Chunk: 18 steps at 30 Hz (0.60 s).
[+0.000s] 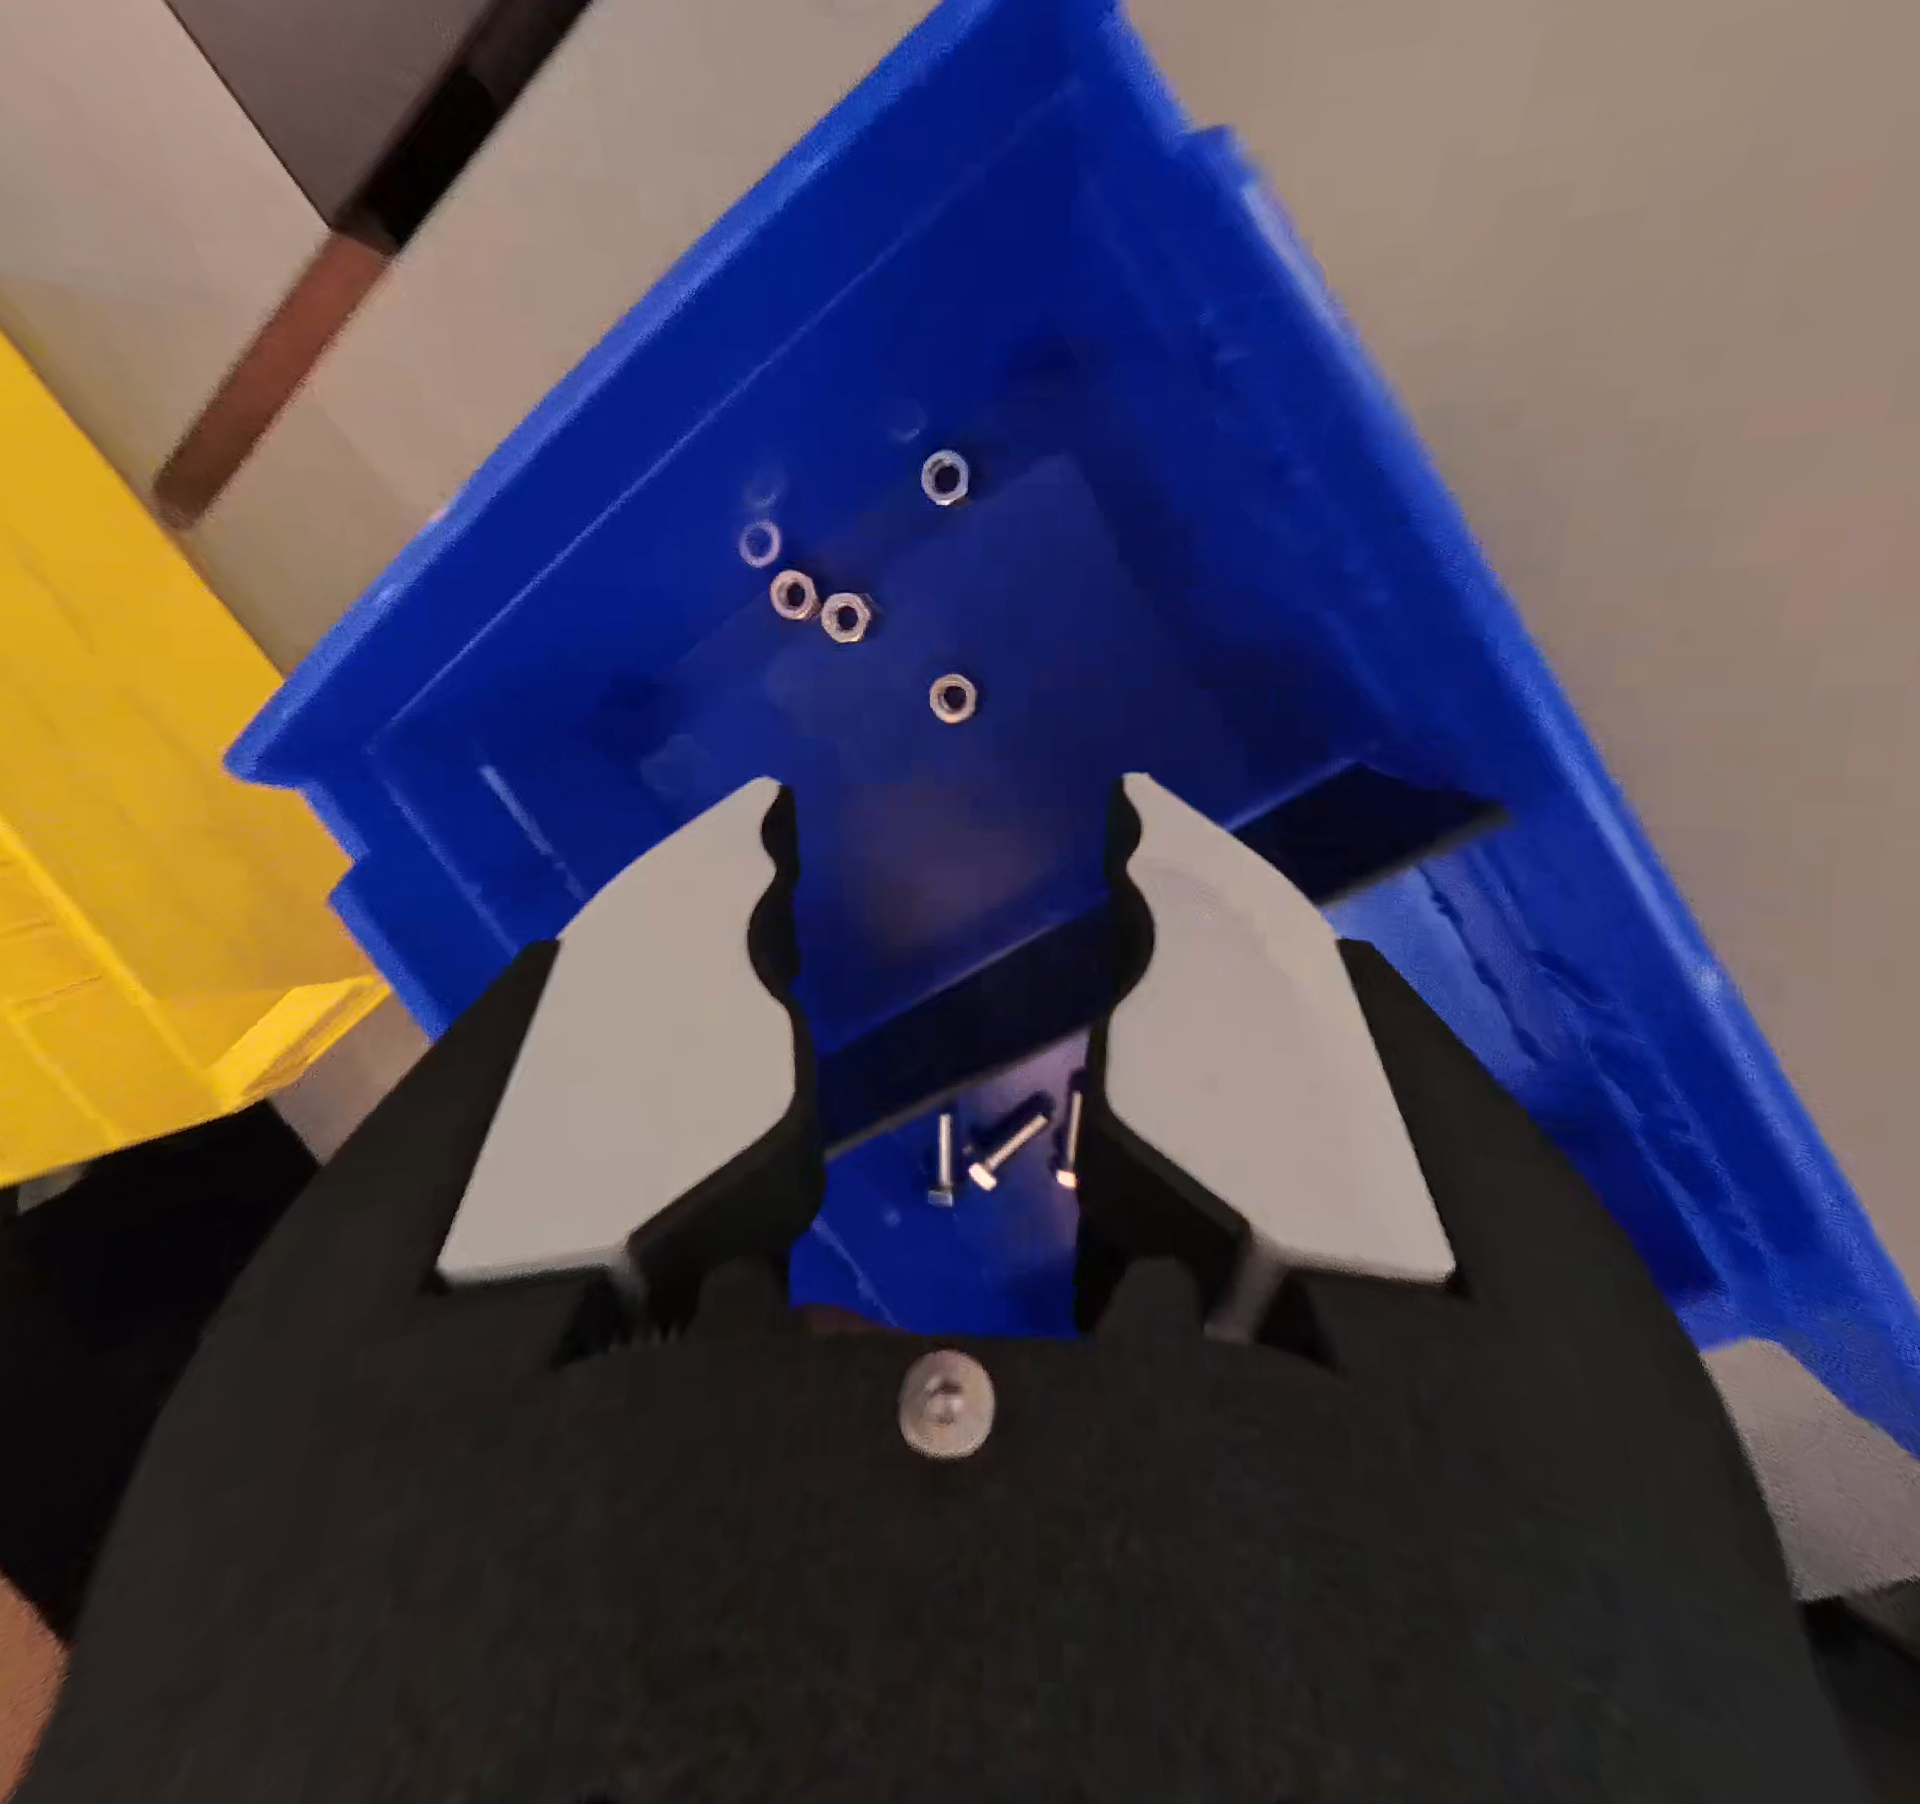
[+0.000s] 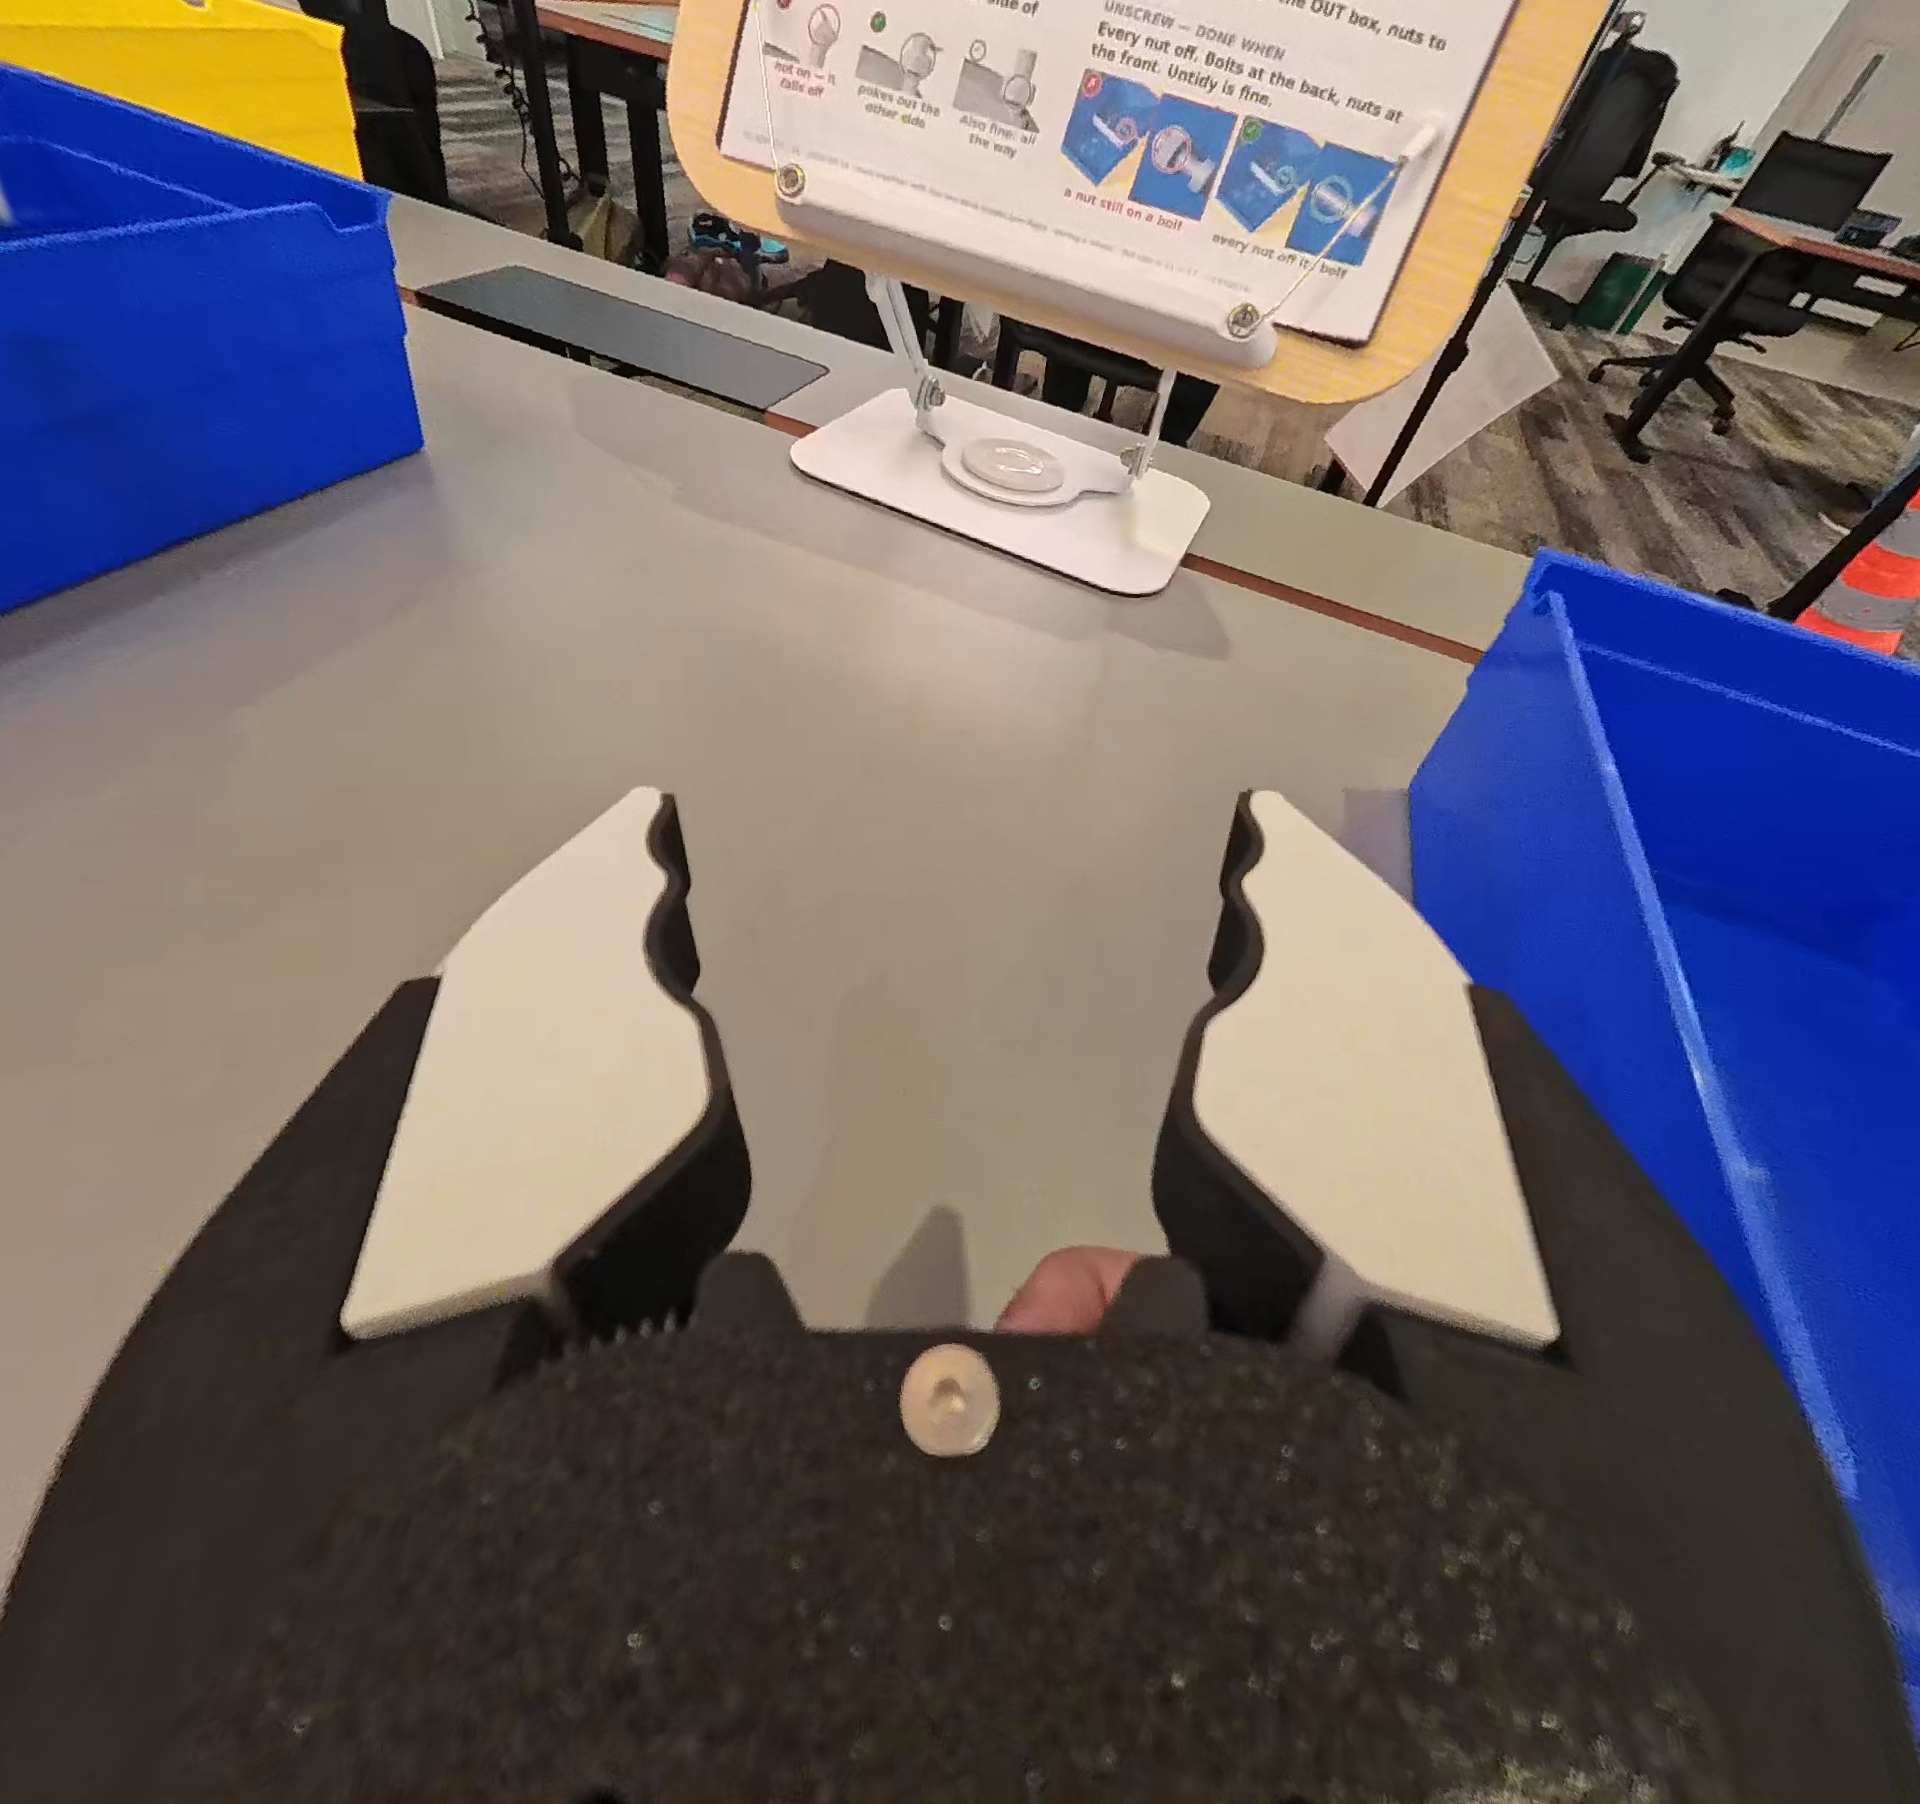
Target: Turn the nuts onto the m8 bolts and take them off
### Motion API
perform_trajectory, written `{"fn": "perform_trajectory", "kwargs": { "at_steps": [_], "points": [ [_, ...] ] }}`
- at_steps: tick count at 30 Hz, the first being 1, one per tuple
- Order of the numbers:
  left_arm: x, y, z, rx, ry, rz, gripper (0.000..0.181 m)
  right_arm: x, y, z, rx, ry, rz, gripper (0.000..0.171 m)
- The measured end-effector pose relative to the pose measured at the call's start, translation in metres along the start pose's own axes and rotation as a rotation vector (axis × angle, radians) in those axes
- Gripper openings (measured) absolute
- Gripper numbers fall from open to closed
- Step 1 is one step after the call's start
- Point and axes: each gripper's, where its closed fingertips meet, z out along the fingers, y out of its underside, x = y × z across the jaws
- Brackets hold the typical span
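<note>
In the left wrist view my left gripper [image 1: 951,793] is open and empty, pointing down into a blue bin [image 1: 1195,320]. Several silver nuts [image 1: 847,618] lie loose on the bin floor beyond the fingertips. A dark divider [image 1: 966,1027] crosses the bin. On the near side of it lie three silver bolts [image 1: 1003,1146], between the bases of my fingers. In the right wrist view my right gripper [image 2: 956,804] is open and empty above the bare grey table [image 2: 831,767], between two blue bins.
A yellow bin [image 1: 114,819] stands left of the blue bin. In the right wrist view a blue bin [image 2: 177,352] is at the left, another blue bin [image 2: 1704,923] at the right, and an instruction board on a white stand [image 2: 997,487] at the table's far edge.
</note>
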Motion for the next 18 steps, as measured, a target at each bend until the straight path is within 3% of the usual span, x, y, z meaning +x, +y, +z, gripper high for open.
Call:
{"fn": "perform_trajectory", "kwargs": {
  "at_steps": [5, 8, 18],
  "points": [
    [-0.001, 0.006, 0.047, -0.186, 0.133, 0.019, 0.048, 0.006, -0.001, 0.006, -0.01, 0.001, 0.017, 0.097],
    [-0.003, 0.013, 0.066, -0.255, 0.131, 0.059, 0.043, 0.011, -0.002, 0.008, -0.012, 0.008, 0.018, 0.096],
    [0.005, 0.023, 0.09, -0.287, 0.145, 0.131, 0.023, 0.018, -0.005, 0.013, -0.009, 0.013, -0.004, 0.094]
  ]
}}
